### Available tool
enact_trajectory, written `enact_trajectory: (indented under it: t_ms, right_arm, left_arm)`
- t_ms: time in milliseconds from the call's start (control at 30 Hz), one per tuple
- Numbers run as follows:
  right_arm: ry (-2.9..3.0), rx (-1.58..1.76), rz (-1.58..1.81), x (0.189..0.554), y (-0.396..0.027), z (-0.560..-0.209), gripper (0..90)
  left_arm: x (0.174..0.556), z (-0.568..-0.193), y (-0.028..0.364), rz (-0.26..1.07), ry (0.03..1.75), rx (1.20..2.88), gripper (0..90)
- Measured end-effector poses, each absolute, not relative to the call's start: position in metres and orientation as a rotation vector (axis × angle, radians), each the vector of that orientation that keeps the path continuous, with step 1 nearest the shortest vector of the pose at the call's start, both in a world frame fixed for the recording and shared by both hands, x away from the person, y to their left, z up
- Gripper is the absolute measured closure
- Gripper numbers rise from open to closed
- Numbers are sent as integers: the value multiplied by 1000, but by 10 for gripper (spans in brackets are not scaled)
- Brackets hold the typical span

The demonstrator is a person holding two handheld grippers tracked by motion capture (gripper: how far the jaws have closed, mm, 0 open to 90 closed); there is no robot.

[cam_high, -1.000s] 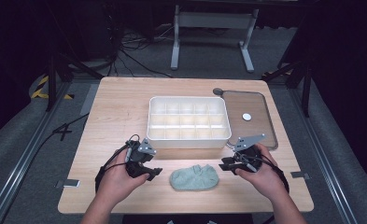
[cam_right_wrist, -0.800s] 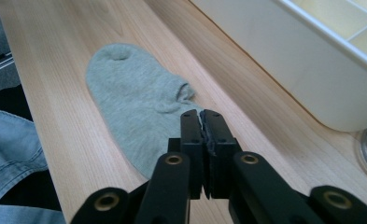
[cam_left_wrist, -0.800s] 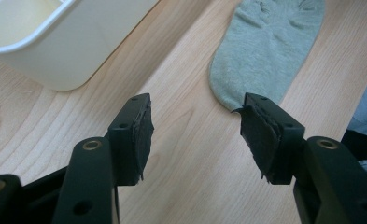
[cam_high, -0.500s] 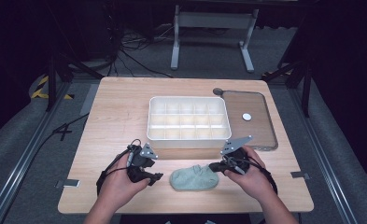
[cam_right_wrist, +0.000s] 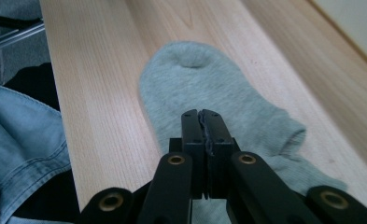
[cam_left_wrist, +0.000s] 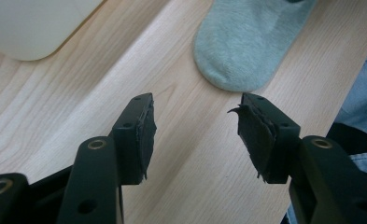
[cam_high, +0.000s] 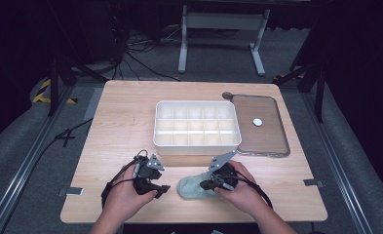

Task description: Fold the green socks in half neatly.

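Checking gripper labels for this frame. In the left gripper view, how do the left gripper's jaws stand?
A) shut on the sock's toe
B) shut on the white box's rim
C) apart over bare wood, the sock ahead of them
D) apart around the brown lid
C: in the left gripper view the left gripper has its jaws apart over the bare table, and the grey-green sock lies beyond the tips, untouched.
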State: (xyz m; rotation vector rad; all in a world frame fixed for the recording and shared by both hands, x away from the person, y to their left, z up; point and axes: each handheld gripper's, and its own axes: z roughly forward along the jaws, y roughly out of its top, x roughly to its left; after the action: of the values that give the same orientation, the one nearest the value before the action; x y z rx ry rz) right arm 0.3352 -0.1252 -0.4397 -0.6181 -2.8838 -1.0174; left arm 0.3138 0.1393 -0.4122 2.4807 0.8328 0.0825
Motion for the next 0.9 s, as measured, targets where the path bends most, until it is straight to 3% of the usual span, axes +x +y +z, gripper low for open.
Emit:
enact_trajectory:
  t_ms: [433, 900]
  right_arm:
    - [-2940, -568, -919, 328, -119, -457, 897]
    - [-2933, -586, -944, 326, -121, -459, 897]
  left_arm:
    - [315, -424, 121, 39, 807, 2495, 514]
    - [316, -451, 101, 18, 885, 2385, 554]
